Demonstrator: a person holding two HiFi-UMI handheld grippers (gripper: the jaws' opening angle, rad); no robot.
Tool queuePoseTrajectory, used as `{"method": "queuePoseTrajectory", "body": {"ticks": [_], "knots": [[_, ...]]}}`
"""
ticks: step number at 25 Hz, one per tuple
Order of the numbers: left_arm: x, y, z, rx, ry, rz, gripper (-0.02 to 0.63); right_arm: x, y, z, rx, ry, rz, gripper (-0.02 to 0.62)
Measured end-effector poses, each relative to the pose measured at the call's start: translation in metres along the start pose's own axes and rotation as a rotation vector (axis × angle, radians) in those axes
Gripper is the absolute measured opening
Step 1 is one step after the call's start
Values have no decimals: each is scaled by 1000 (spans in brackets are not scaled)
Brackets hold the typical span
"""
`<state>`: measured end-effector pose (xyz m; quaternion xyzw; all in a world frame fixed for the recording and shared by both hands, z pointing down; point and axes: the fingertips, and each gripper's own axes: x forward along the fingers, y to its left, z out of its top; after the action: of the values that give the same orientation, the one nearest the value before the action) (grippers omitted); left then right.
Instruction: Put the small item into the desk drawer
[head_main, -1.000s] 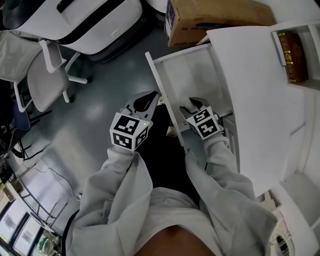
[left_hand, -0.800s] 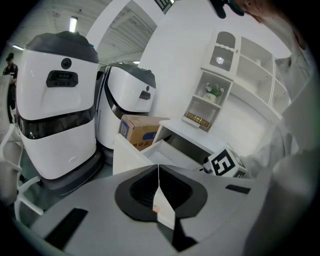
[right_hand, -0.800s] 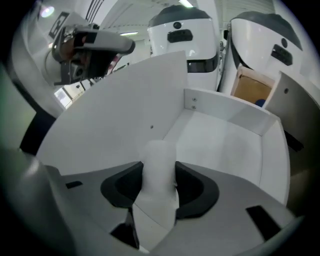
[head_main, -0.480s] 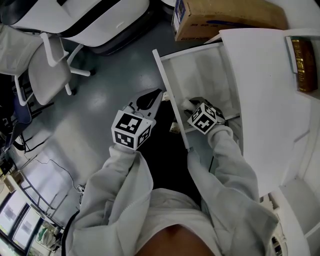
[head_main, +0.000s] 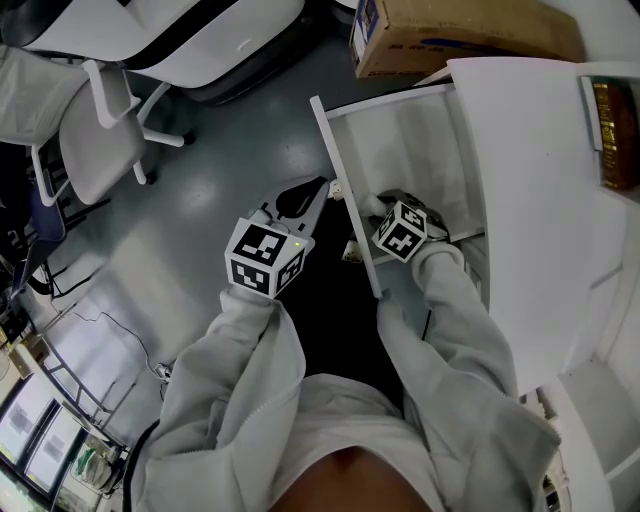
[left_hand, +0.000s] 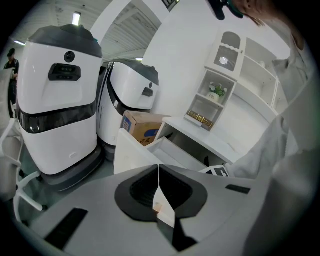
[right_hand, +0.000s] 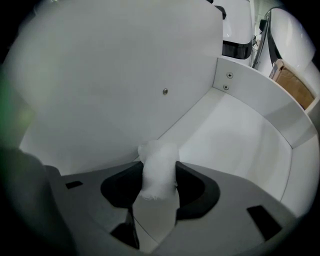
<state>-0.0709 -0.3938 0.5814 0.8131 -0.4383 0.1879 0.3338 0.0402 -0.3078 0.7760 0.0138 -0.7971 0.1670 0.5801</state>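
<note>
While the small white wad (right_hand: 158, 159) is clamped between the 2 jaws of the right gripper (right_hand: 160, 186), it sits inside the open drawer (right_hand: 240, 150), close to the drawer's front panel. The left gripper (left_hand: 158, 175) has its 2 jaws pressed together with nothing between them. It hangs outside the drawer, just beside that panel, above the grey floor (head_main: 200, 200). A white tabletop (head_main: 540, 180) overhangs the drawer's rear, and 1 cardboard box (head_main: 460, 40) stands on the floor beyond.

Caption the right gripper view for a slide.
Right gripper, shut on a small white wad, inside the open desk drawer.
</note>
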Motion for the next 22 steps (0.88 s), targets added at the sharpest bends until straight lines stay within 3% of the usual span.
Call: {"method": "queuePoseTrajectory", "body": {"ticks": [11, 22], "knots": [[-9, -12, 7, 30, -11, -8, 18, -5, 9, -3, -51, -1, -11, 286], [-39, -43, 22, 92, -65, -17, 18, -75, 9, 4, -20, -110, -147, 329]]}}
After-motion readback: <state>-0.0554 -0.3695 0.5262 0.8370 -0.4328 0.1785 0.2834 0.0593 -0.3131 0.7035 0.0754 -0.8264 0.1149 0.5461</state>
